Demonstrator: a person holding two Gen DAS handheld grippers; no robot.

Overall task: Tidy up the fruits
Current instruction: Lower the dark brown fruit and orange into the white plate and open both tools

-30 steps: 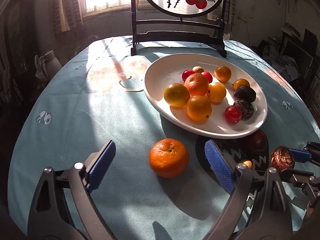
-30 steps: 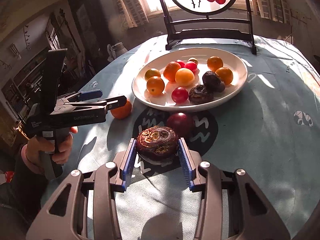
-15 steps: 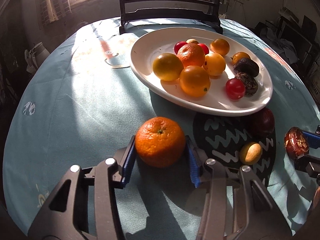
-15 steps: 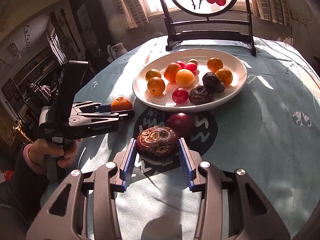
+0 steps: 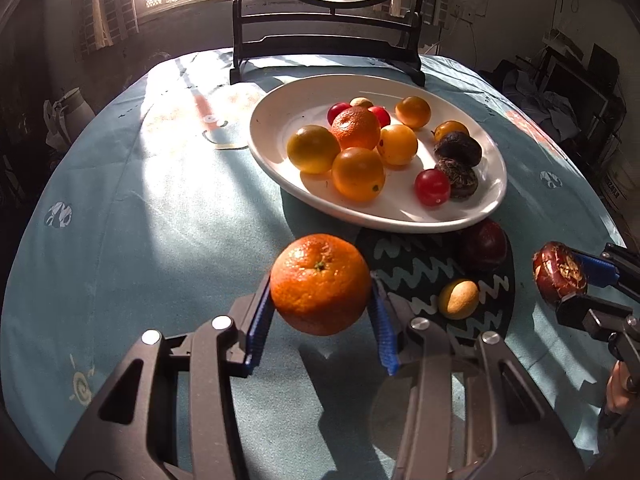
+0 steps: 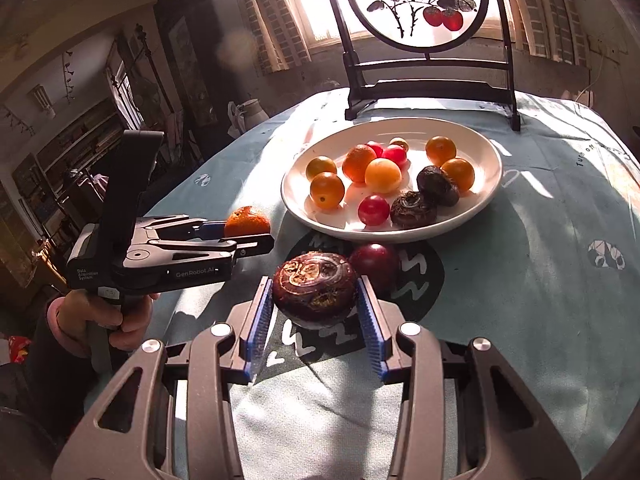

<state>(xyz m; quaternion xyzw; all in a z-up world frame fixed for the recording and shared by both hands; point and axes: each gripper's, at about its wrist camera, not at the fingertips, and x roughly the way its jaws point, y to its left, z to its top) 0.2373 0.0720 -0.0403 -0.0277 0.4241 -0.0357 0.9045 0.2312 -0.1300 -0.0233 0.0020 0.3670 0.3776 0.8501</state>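
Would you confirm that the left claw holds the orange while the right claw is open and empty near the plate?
Not quite: the right claw is shut on a dark brown fruit, as the right wrist view shows. The left claw does hold the orange, near the plate.

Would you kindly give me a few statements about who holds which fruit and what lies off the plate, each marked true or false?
1. The left gripper holds an orange. True.
2. The right gripper is open and holds nothing. False: it is shut on a dark brown fruit.
3. A plum lies on the tablecloth, off the plate. True.
4. The plate holds no fruit. False: it holds many.
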